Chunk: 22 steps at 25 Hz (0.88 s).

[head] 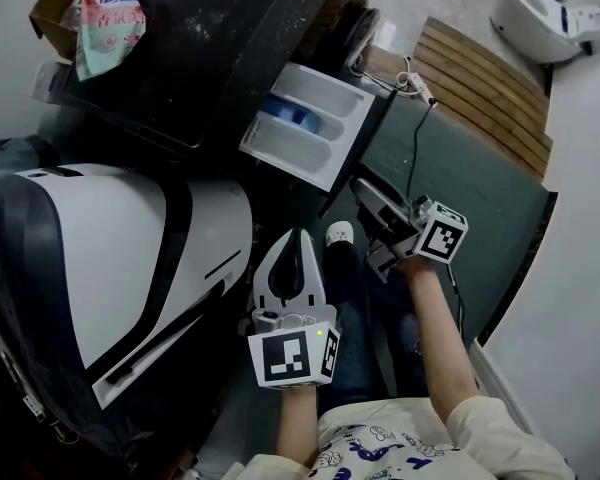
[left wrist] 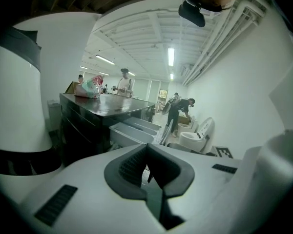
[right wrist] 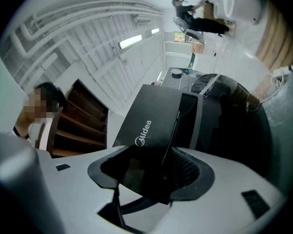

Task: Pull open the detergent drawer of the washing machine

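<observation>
1. The washing machine (head: 210, 63) is the dark box in the upper middle of the head view. A soap bag (head: 105, 13) lies on top of it, in the upper left.
2. The detergent drawer (head: 310, 118) sticks out of the washing machine, a little right of the middle and near the top. You can look down into its white cups, and one of them has blue in it. So the drawer looks pulled out a long way.
3. The right gripper (head: 365, 190) is just below the drawer, at the drawer's dark front (right wrist: 151, 121). In the right gripper view, this black front with the word "Midea" on it stands between the jaws. The jaws are spread wide, and the pads do not seem to squeeze it.
4. The left gripper (head: 298, 238) is in the lower middle of the head view, apart from the drawer. Its jaws are pressed together with nothing in them. It points toward the drawer, which shows ahead in the middle of the left gripper view.
5. A big white and black machine (head: 110, 258) fills the left side of the head view. A white shoe (head: 338, 233) sits between the two grippers.
6. I think the main job is nearly done, because the drawer is open and its cups are in plain sight. What may be left is a last small pull, if the drawer can slide out more, and then taking the right gripper away. I cannot tell if the drawer is out as far as it goes.
</observation>
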### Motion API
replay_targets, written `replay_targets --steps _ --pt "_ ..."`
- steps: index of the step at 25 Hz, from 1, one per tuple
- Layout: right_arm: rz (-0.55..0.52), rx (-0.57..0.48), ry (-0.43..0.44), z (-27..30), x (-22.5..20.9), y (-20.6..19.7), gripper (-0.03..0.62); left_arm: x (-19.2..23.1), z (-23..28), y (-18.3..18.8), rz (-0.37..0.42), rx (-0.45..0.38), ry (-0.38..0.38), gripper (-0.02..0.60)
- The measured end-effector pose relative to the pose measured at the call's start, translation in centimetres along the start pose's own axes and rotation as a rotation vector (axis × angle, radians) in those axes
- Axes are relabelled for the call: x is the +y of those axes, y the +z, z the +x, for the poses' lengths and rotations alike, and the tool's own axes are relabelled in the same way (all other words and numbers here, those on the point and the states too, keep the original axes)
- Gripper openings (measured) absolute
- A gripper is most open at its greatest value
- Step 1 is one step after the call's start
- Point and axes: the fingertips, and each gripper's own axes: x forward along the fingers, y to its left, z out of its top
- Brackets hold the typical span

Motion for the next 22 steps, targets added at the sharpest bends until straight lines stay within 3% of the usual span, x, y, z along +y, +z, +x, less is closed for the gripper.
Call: replay_targets --steps 2,8,13,16,22 --pt "-0.119 0.049 -0.081 -0.6 0.1 -0.2 0.278 0.1 -0.2 0.4 0.001 -0.009 0.007 0.014" --pt "-0.523 0.148 -0.273 -2.5 3.2 1.7 0.275 -0.2 -1.0 2.6 -0.001 -0.042 0.029 0.015" --pt "-0.820 0.206 -0.376 -3.0 8.1 3.9 0.204 -1.2 -2.0 5.2 0.002 -0.083 0.031 0.015" --pt "-0.914 0.178 -0.428 -3.3 10.9 5.6 0.141 -1.8 -2.6 7.0 0.007 -0.106 0.031 0.014" --pt "-1.003 0.166 -0.470 -3.8 15.5 7.5 0.095 -3.2 -4.2 11.0 0.013 -0.172 0.032 0.014"
